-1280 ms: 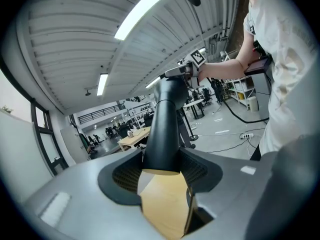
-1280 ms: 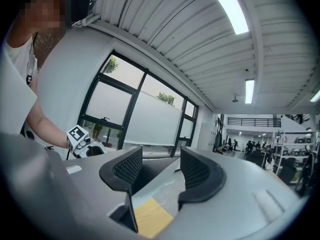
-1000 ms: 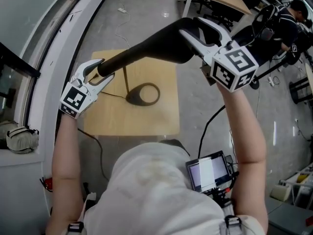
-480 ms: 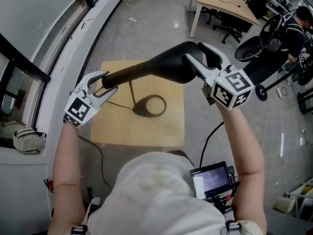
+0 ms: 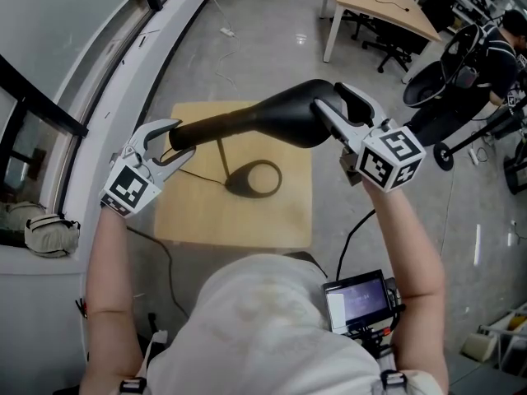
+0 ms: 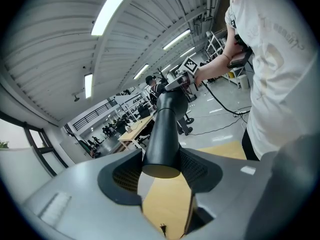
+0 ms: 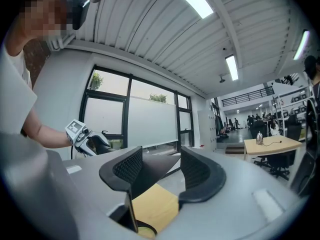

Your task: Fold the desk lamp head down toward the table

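Note:
A black desk lamp [image 5: 247, 120] stretches almost level above a small wooden table [image 5: 198, 212]. Its ring-shaped base [image 5: 251, 178] rests on the tabletop on a thin stem. My left gripper [image 5: 181, 136] is shut on the lamp's narrow end, and in the left gripper view the black tube [image 6: 165, 129] sits pressed between the pads. My right gripper [image 5: 329, 99] is shut on the wide end of the lamp head [image 7: 150, 171], whose dark shell fills the gap between the jaws. Each gripper shows in the other's view: the left gripper [image 7: 82, 136] and the right gripper [image 6: 182, 74].
A thin cable [image 5: 152, 237] runs off the table's left side to the floor. A window wall and sill lie to the left, with a bag [image 5: 49, 235] on the sill. Desks, chairs and a person [image 5: 502, 39] stand at the far right. A small screen [image 5: 358, 299] hangs at my waist.
My right gripper has sunk a little with the wide end of the lamp head and rolled slightly. The left gripper has stayed on the narrow end.

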The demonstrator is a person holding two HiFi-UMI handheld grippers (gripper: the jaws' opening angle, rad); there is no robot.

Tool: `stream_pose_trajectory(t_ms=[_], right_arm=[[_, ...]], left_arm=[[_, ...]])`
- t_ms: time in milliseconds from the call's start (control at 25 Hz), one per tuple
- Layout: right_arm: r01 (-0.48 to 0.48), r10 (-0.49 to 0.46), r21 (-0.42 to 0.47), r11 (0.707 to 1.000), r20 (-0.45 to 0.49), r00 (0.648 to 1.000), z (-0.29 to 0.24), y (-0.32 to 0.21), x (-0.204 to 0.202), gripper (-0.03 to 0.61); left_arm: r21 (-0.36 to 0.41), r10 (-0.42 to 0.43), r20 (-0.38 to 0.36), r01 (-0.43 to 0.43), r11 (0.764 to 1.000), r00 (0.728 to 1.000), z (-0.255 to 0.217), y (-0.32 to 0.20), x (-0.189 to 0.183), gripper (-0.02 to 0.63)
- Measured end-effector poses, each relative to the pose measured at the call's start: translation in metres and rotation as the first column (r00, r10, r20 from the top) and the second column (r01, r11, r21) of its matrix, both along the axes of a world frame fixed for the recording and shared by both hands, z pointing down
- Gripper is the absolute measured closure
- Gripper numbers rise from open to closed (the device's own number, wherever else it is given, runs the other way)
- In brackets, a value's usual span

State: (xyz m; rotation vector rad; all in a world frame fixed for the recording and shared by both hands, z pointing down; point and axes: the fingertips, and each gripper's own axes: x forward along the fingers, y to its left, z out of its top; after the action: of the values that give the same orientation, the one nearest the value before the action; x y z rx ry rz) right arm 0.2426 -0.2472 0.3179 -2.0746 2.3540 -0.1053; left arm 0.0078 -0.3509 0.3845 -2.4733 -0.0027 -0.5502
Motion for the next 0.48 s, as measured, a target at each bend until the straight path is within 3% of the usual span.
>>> stream_pose_trajectory(t_ms=[480], right_arm=[[0.019, -0.018, -0.014, 1.000, 0.092, 0.996, 0.029, 0.002, 0.006, 0.325]], left_arm=[[0.054, 0.006, 0.059, -0.009, 0.999, 0.998, -0.004, 0.002, 0.000, 0.382]])
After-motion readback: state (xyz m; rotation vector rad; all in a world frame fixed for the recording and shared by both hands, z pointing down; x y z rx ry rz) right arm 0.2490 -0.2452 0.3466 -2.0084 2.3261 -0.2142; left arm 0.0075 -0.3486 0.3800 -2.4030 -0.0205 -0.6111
